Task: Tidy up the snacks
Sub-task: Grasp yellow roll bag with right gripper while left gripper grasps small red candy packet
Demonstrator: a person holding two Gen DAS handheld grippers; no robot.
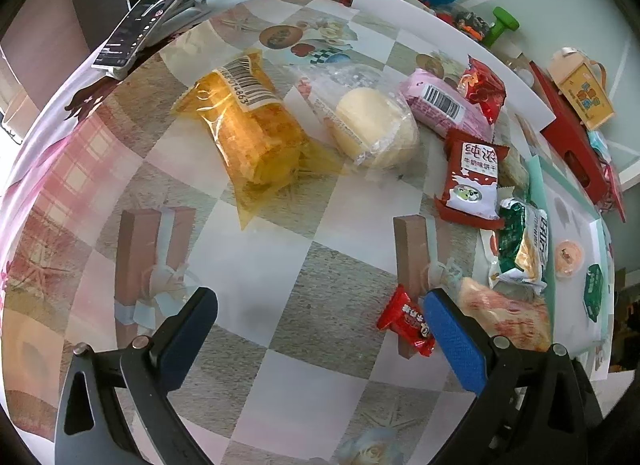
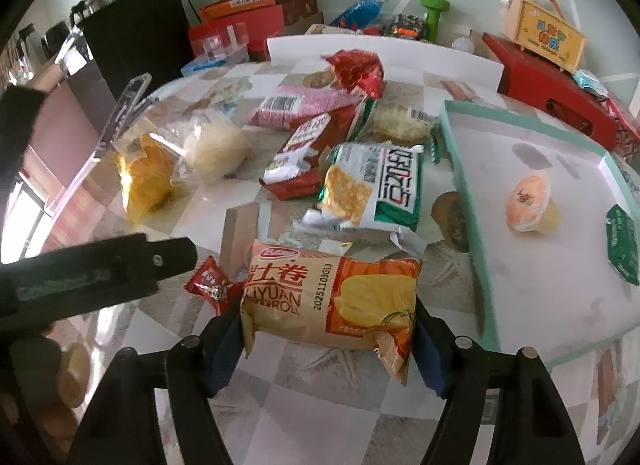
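My right gripper (image 2: 324, 317) is shut on an orange-and-tan cheese roll pack (image 2: 332, 297), a pad at each end, low over the checkered tablecloth. Just left of the pack lies a small red candy (image 2: 212, 285). Beyond it are a green cracker pack (image 2: 376, 189) and a red milk biscuit pack (image 2: 300, 161). To the right, a teal-rimmed white tray (image 2: 464, 185) holds a jelly cup (image 2: 530, 205) and a green packet (image 2: 622, 243). My left gripper (image 1: 320, 297) stands open with nothing between its fingers; the red candy (image 1: 408, 321) lies beside its right finger.
A yellow cake in clear wrap (image 1: 256, 133), a white bun (image 1: 372, 129) and a pink pack (image 1: 444, 105) lie farther back. A phone on a stand (image 1: 152, 13) is at the far left. Red boxes (image 2: 552, 85) and a small yellow case (image 2: 544, 33) crowd the back right.
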